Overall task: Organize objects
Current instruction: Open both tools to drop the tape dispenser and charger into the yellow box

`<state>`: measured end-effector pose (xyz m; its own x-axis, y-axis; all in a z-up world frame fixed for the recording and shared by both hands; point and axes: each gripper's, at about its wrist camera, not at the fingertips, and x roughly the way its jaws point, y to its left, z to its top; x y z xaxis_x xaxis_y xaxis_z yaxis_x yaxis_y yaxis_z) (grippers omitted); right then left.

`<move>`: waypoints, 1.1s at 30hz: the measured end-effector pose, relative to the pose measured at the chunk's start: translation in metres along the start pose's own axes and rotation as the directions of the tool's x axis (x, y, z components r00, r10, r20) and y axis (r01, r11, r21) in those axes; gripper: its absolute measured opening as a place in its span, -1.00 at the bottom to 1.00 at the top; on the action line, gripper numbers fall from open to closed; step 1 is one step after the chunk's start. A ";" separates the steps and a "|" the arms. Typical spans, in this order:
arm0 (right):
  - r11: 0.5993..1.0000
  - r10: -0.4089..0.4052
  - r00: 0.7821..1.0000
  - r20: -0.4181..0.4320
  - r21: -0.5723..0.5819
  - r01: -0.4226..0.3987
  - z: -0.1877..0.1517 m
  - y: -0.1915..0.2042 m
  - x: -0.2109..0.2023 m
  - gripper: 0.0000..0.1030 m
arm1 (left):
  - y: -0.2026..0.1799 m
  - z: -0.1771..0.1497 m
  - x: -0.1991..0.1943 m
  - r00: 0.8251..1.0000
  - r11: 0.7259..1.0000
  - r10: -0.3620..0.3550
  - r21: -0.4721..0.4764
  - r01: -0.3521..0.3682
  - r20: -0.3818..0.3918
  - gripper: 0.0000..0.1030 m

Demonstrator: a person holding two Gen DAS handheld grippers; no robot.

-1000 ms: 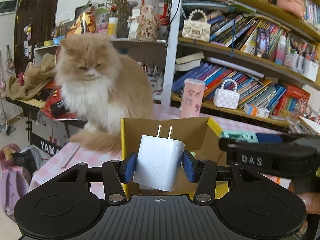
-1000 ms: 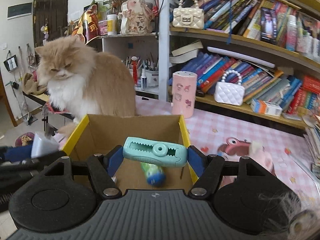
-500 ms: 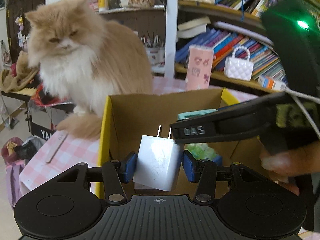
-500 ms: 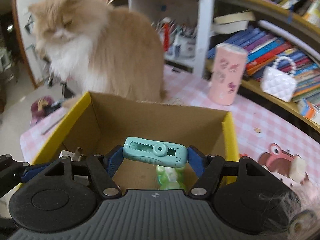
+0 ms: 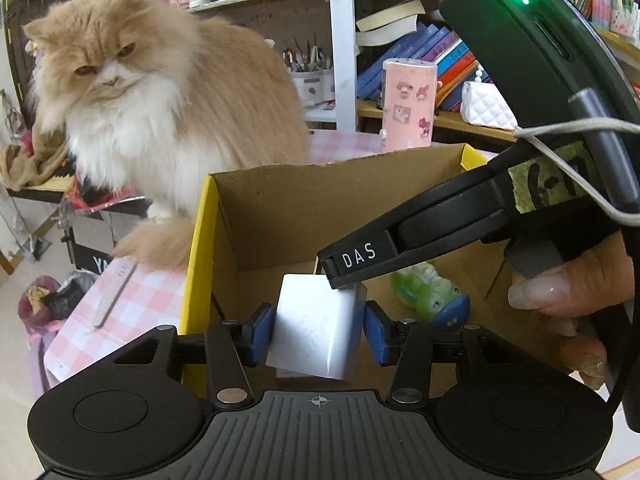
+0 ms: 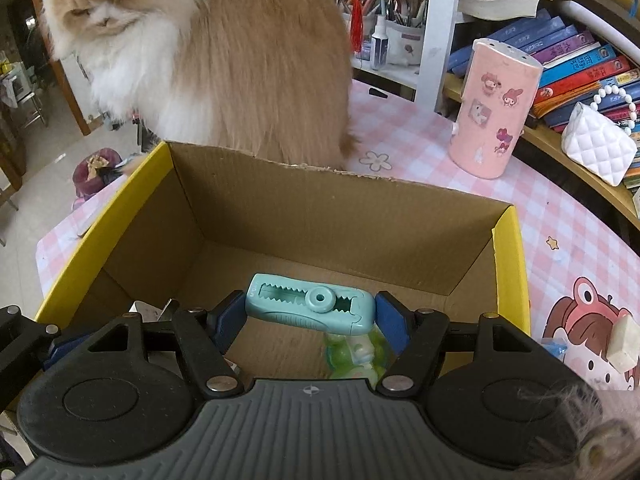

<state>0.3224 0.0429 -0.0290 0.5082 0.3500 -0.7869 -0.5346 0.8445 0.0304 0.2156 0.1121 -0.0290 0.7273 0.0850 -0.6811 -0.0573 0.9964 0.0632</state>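
A: What's the surface like, left to right?

B: A table (image 6: 560,208) under a pink checked cloth. At its left edge the floor (image 6: 36,184) drops away, with a bundled bag down there. A long-haired cat (image 6: 224,52) sits at about 11 o'clock, right against the far wall of the cardboard box (image 6: 320,216). At 1 o'clock stands a pink can (image 6: 496,108) with stickers, then a bookshelf (image 6: 580,60) with a white purse (image 6: 596,148) at 2 o'clock.

A: And the tongs?

B: The left tongs (image 5: 318,330) are clamped on a white charger (image 5: 316,326), held over the box's left half, prongs pointing away. The right tongs (image 6: 310,320) are closed on a teal clip (image 6: 308,310) lying crosswise between the pads, above the box floor at the middle.

A: Anything inside the box?

B: A green toy (image 5: 430,292) on the bottom, just right of the charger.

A: Room to move?

B: The box is open-topped, its yellow side edges at 9 and 3 o'clock. In the left camera the right tongs' arm crosses close over the charger.
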 end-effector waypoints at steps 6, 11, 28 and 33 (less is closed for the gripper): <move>1.000 -0.005 0.999 0.043 0.007 0.005 -0.001 0.000 -0.007 0.40 | 0.004 0.002 -0.004 1.000 1.000 -0.013 -0.014 0.013 0.020 0.14; 0.997 -0.018 0.989 0.144 0.080 0.007 -0.004 -0.008 -0.034 0.40 | 0.010 0.003 -0.023 0.996 0.999 -0.020 -0.040 0.023 0.085 0.33; 0.952 -0.272 0.898 0.345 0.234 0.198 -0.103 0.000 -0.151 0.39 | 0.042 -0.031 -0.102 0.972 0.984 -0.003 -0.175 0.045 0.237 0.83; 0.951 -0.276 0.909 0.314 0.228 0.210 -0.134 0.022 -0.159 0.39 | 0.043 -0.049 -0.114 0.979 0.984 0.006 -0.178 0.031 0.204 0.87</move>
<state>0.1393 -0.0481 0.0144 0.8211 0.2126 -0.5297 -0.2481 0.9687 0.0043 0.0967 0.1457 0.0151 0.8511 0.0879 -0.5176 -0.1556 0.9838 -0.0888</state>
